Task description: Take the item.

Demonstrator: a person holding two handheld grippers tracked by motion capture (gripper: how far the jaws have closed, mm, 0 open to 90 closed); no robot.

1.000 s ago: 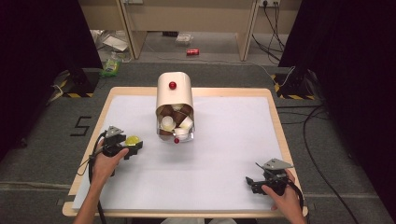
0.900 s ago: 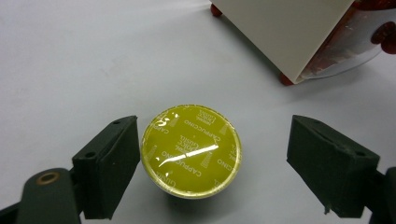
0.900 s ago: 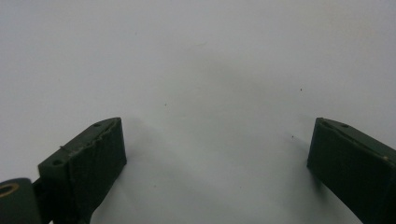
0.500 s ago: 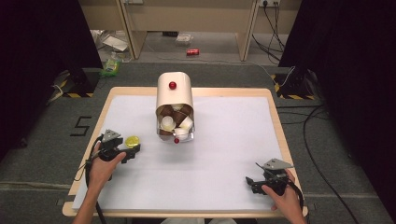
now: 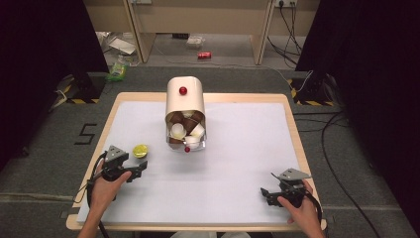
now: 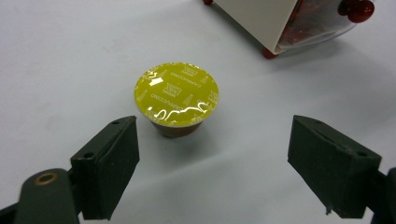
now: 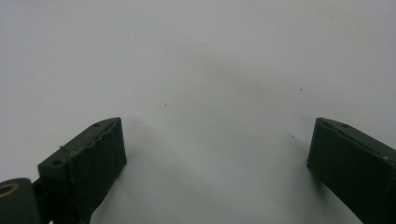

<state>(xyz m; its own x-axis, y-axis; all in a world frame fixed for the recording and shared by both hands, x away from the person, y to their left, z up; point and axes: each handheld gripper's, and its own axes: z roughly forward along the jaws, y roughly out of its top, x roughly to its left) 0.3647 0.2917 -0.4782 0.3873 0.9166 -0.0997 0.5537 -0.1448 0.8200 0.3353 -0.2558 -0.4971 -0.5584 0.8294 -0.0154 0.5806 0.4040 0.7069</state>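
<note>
Your left claw (image 6: 212, 175) gapes open just short of the yellow-lidded capsule (image 6: 177, 100), which stands upright on the bench (image 5: 237, 163), near the capsule dispenser (image 5: 185, 116). Nothing is gripped, so the task looks barely begun. Your right claw (image 7: 219, 168) idles open, well apart.

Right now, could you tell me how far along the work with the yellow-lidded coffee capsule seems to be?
Looks done: one yellow-lidded capsule stands upright on the white table, apart from the cream dispenser. In hand: the left gripper is open just short of the capsule, touching nothing. Probably left: the dispenser holds more capsules. The right gripper rests open over bare table.
</note>
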